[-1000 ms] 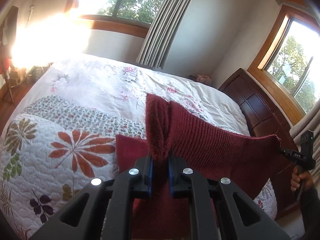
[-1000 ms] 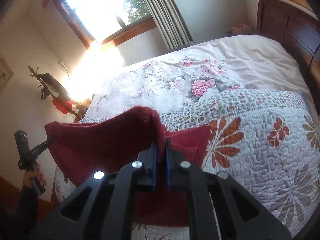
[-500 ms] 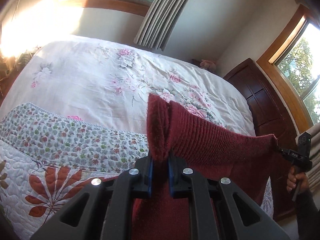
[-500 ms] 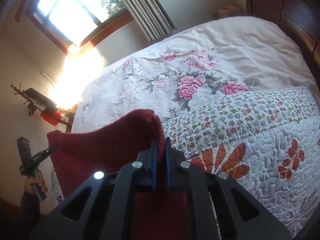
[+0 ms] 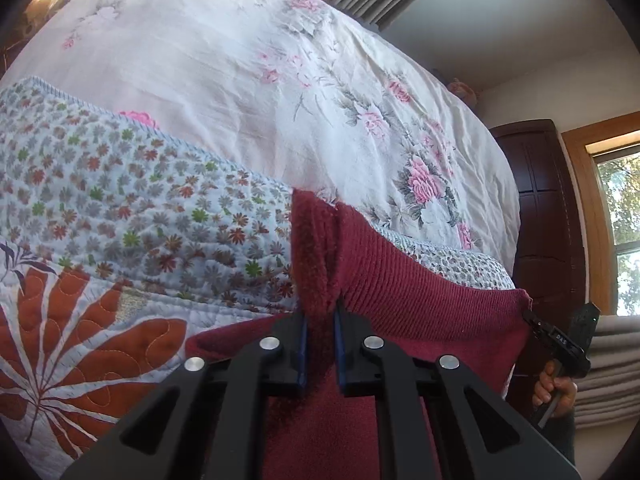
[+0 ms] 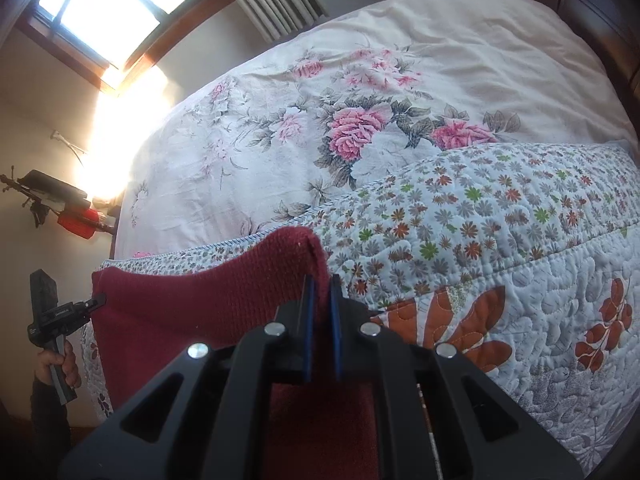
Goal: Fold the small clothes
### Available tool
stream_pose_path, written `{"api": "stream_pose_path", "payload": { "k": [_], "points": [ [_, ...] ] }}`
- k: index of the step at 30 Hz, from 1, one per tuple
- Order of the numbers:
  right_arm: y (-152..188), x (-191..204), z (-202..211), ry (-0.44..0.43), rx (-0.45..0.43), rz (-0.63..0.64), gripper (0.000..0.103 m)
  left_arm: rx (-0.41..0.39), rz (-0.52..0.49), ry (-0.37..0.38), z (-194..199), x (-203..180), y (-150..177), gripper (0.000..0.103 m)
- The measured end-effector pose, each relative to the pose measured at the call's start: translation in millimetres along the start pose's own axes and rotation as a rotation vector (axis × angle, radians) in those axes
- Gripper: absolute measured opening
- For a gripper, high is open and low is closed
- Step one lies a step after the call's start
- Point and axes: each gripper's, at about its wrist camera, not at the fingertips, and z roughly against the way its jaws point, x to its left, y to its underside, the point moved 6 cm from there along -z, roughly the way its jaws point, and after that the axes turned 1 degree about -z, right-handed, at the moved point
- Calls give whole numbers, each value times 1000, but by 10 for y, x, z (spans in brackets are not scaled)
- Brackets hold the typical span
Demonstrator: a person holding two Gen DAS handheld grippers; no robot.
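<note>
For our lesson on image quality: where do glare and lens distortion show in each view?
Right wrist view: sun glare whitens the wall below the window. Left wrist view: even light, a faint glow top left. Both: the fisheye bows the bed and darkens the corners.

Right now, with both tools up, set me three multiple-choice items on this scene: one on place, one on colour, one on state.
1. Where is the dark red knitted garment?
A. Flat on the floor
B. Held up over the quilted floral bedspread
C. Hung on the curtain

2. What colour are the big leaf prints on the bedspread?
A. Rust orange
B. Navy
C. Yellow

3. How do the tools stand?
A. Both open
B. One open
C. Both shut on the garment

Answers:
1 B, its top edge stretches between the tools above the bed.
2 A, orange leaves show in both views.
3 C, the left tool and right tool each pinch a corner.
</note>
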Motion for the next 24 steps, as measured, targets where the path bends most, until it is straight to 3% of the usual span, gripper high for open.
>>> {"api": "stream_pose_path", "payload": {
  "k": [3,6,7,8,9,12,15,17,21,24],
  "points": [
    [-31,-76,-167,22,37,-23,6,4,-9,-28,-52,3,-91,10],
    [87,-235,-482,87,105,-53,8,87,11,-109,-407,201,-21,10],
    [158,-287,-586,97,138,-67,10,122,39,-132,-529,301,35,11],
    [231,-331,-664,102,170,-82,19,143,66,-150,-610,389,87,14],
    [281,-360,-684,111,179,-90,26,135,80,-149,-625,437,122,16],
    [351,-334,-465,98,105,-60,31,53,77,-161,-393,417,146,22],
    [435,-226,-123,80,27,-5,31,-110,-8,-171,118,208,154,32],
    [549,-141,26,65,3,28,31,-155,-68,-102,344,-35,255,38],
    [795,27,137,20,-20,72,31,-97,-221,-7,328,-450,670,39],
    [968,132,-56,20,24,113,31,-10,-281,-64,-1,-463,921,39]
  ]
}}
